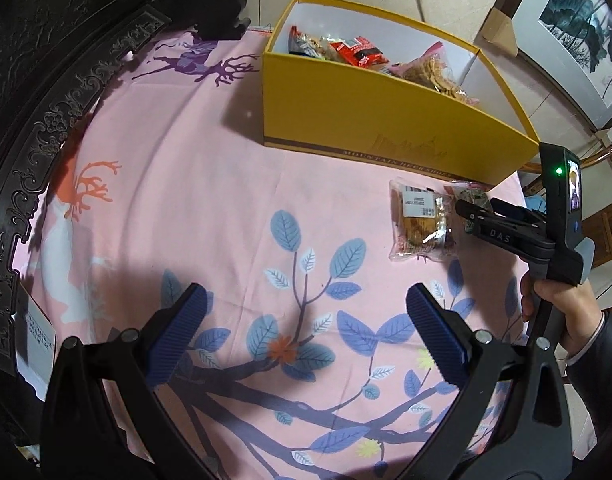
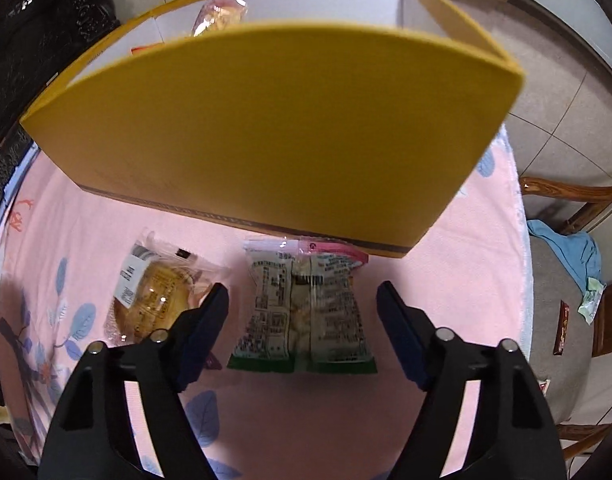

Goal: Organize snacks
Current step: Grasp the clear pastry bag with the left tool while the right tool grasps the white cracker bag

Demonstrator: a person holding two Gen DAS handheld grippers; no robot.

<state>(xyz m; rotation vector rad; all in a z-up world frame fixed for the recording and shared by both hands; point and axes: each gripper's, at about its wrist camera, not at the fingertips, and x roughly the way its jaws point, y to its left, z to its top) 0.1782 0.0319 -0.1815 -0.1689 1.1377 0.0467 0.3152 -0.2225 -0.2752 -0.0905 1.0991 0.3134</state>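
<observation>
pink leaf-print tablecloth (image 1: pixel 226 208) covers the table, with an open yellow box (image 1: pixel 385 116) holding several snack packs. just in front of the box lie a clear-wrapped pastry (image 2: pixel 154 292) and a green-edged snack bag (image 2: pixel 306 312). right gripper (image 2: pixel 302 304) is spread around that bag, pads apart from it; left gripper (image 1: pixel 306 312) hangs open over bare cloth.

Table w/ pink leaf-print cloth (image 1: pixel 234 216), yellow box (image 1: pixel 385 120), clear-wrapped pastry (image 2: pixel 154 292) beside green-edged snack packet (image 2: pixel 306 308)

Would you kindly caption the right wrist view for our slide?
Open right gripper straddles a green-edged snack packet before the yellow box.
</observation>
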